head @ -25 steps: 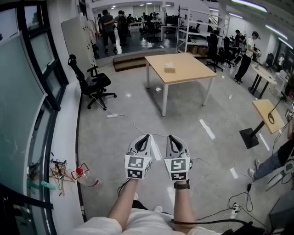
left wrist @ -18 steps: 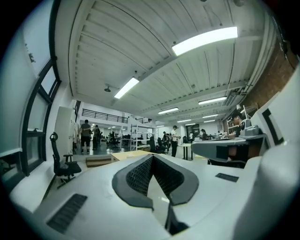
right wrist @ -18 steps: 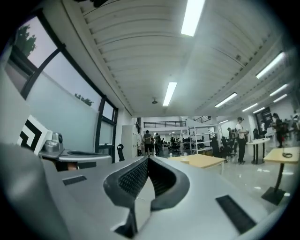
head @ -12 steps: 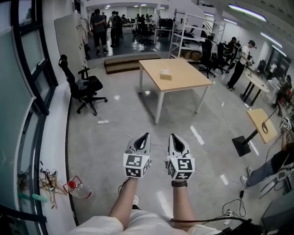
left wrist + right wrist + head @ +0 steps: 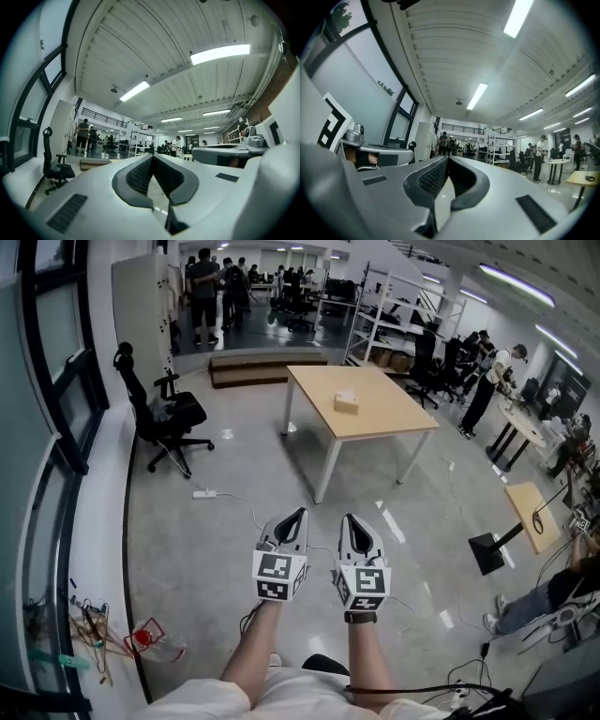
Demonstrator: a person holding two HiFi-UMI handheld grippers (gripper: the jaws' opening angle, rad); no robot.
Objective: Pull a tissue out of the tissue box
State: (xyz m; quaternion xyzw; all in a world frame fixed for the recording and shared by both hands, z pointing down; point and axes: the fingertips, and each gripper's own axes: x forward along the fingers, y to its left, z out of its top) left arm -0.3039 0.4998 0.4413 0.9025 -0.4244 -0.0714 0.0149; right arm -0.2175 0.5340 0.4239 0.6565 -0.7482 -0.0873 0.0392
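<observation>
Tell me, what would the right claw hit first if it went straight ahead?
Nothing nearby: the right claw points across open floor toward the wooden table; whether it would hit or clear it is unclear.

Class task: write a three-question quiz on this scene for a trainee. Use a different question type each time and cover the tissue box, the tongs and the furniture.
1. True or false: the tissue box sits on the wooden table.
2. The left tongs and right tongs are: A) both shut and empty; B) both gripping a tissue; C) both wide open.
3. Fill in: in the head view, the black office chair stands to the table's ____.

Key: 1 true; 2 A; 3 left.
</observation>
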